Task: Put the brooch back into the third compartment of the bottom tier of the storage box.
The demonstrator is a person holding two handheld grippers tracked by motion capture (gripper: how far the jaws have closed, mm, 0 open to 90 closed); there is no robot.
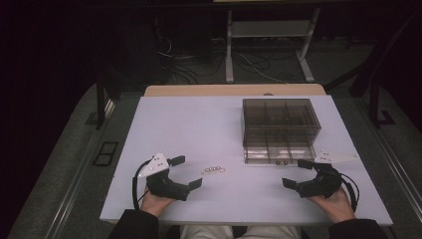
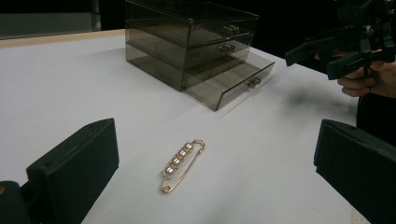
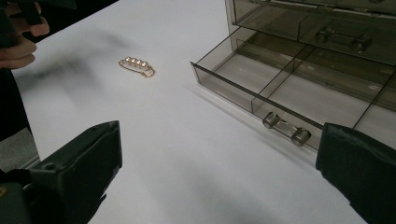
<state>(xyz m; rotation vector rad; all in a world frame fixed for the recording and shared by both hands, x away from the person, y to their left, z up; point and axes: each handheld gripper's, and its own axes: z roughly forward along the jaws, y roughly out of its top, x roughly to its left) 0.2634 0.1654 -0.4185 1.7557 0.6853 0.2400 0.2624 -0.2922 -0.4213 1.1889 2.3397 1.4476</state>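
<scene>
Pearl pin (image 2: 182, 165) flat on counter (image 1: 209, 129), long axis running away between wide-open, empty left gripper (image 1: 186, 172) fingers (image 2: 74, 168); right gripper (image 1: 296, 173) open, empty, farther off.

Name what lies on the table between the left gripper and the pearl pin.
Nothing: bare white table separates the open left gripper from the pearl pin, per the left gripper view.

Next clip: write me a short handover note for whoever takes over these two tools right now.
Left tool: open, holding nothing, resting on the table beside the pearl pin.
Right tool: open, empty, in front of the drawer box.
Done: the bottom drawer is pulled out; what shows of its compartments looks empty.
Left: likely pick up the pin, place it in the drawer, then close it.
</scene>
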